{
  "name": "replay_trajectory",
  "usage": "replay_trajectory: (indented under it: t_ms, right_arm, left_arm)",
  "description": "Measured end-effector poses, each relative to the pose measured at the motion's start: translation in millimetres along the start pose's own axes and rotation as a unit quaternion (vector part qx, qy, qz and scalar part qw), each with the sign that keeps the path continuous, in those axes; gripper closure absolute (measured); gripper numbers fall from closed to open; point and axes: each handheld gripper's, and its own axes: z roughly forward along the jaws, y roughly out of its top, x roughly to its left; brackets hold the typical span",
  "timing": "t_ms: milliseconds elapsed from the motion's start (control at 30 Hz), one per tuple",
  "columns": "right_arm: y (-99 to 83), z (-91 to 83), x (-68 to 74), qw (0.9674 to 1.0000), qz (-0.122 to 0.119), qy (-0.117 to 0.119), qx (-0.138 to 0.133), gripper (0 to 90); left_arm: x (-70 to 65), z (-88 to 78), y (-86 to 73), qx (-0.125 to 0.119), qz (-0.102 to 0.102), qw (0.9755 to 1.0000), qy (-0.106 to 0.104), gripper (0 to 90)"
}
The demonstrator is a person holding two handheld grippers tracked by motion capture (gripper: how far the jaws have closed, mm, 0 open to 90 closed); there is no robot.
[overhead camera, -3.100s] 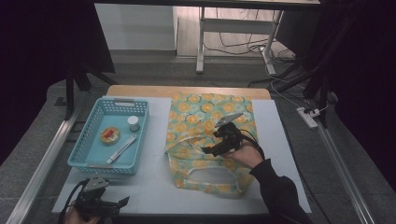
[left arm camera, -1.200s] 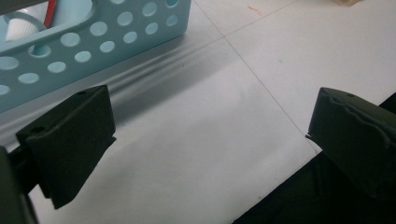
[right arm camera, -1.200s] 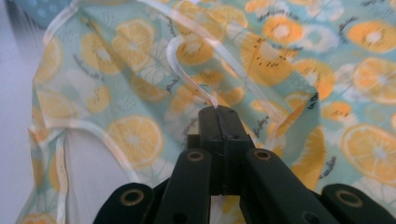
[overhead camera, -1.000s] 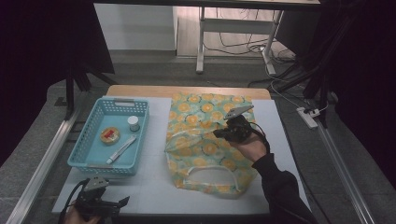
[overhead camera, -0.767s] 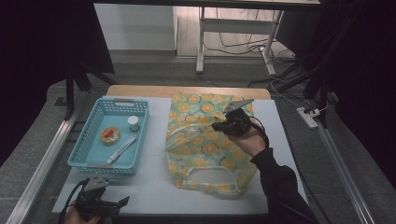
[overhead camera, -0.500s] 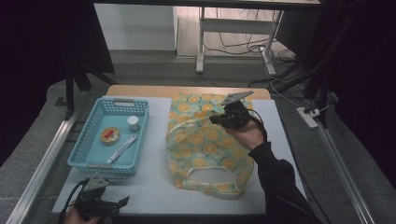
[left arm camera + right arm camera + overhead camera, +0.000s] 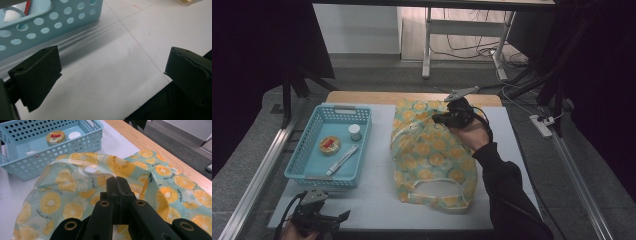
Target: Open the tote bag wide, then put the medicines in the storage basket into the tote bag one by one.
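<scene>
White table (image 7: 377,200): folded bag (image 7: 432,150) hides right gripper's (image 7: 443,118) jaw tips.

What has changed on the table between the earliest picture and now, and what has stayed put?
The right gripper, shut on the handle of the fruit-print bag, has carried it up and toward the table's far edge, folding the bag back. The left gripper, the blue basket and its contents stayed put.

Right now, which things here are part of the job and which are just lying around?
In the job:
bag
bag handle
right gripper, shut on the handle

Lying about:
basket
tin
bottle
tube
left gripper, open
</scene>
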Motion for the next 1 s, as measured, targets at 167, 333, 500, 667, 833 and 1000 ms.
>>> replay_trajectory:
  t_ms: [167, 333, 500, 667, 833, 1000]
  right_arm:
    - [3.0, 0.8, -2.5, 1.0, 0.003, -0.001, -0.006, 90.0]
    - [7.5, 1.0, -3.3, 0.9999, 0.005, 0.0, -0.012, 90.0]
    - [11.3, 1.8, -2.4, 0.9998, 0.006, 0.002, -0.017, 90.0]
    - [12.3, 4.0, -1.3, 0.9998, 0.005, 0.005, -0.017, 90.0]
    - [10.2, 5.5, -1.5, 0.9998, 0.007, 0.009, -0.017, 90.0]
    - [7.6, 5.8, -3.9, 0.9997, 0.011, 0.01, -0.019, 90.0]
  left_arm:
    - [0.0, 0.0, 0.1, 0.001, 0.0, 1.0, 0.0, 0.5]
    - [0.0, 0.0, -0.1, 0.0, -0.001, 1.0, 0.0, 0.5]
    - [0.0, -0.1, -0.1, 0.0, -0.001, 1.0, 0.0, 0.5]
    - [0.3, -0.6, -0.3, -0.002, -0.003, 1.0, 0.0, 0.2]
    - [3.9, -1.8, -1.1, -0.009, -0.015, 0.9998, -0.007, 0.0]
    - [8.1, -3.9, -2.0, -0.017, -0.029, 0.9992, -0.022, 0.0]
